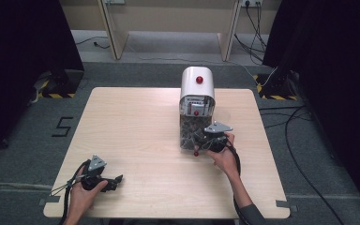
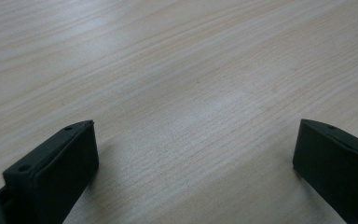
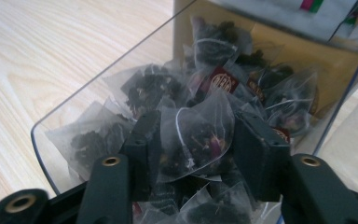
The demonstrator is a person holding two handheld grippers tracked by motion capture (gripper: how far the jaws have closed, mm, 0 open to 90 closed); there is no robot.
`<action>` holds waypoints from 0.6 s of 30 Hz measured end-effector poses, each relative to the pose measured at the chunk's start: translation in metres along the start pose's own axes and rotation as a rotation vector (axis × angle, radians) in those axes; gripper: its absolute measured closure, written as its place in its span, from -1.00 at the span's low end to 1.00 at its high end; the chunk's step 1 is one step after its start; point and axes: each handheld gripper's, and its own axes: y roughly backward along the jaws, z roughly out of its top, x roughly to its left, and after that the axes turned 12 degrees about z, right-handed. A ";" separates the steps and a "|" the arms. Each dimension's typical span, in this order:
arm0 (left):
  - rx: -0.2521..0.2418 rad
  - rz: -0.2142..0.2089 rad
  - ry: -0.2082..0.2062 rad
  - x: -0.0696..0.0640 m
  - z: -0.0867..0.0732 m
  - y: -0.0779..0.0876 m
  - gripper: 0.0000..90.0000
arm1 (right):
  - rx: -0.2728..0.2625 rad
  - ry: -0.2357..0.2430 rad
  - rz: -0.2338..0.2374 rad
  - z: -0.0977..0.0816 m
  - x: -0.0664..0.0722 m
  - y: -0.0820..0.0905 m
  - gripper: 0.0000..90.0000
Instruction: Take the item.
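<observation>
A white dispenser (image 1: 197,84) with a red knob stands at the middle back of the wooden table (image 1: 136,122). Its clear drawer (image 3: 98,79) is pulled out toward me and holds several pyramid tea bags of dark leaves. My right gripper (image 3: 196,144) reaches down into that drawer (image 1: 187,136), and its two black jaws press on either side of one tea bag (image 3: 200,126). In the high view the right gripper (image 1: 199,139) sits at the drawer's front. My left gripper (image 1: 117,180) rests low at the table's front left, open, with bare wood between its jaws (image 2: 196,123).
The light tabletop spreads wide to the left of the dispenser. Cables trail over the grey floor at the right (image 1: 290,131). Black curtains stand on both sides, and wooden desk legs (image 1: 115,33) lie beyond the table.
</observation>
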 end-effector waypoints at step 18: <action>0.000 0.000 0.000 0.000 0.000 0.000 -1.00 | -0.095 0.020 0.013 0.005 0.000 0.017 0.77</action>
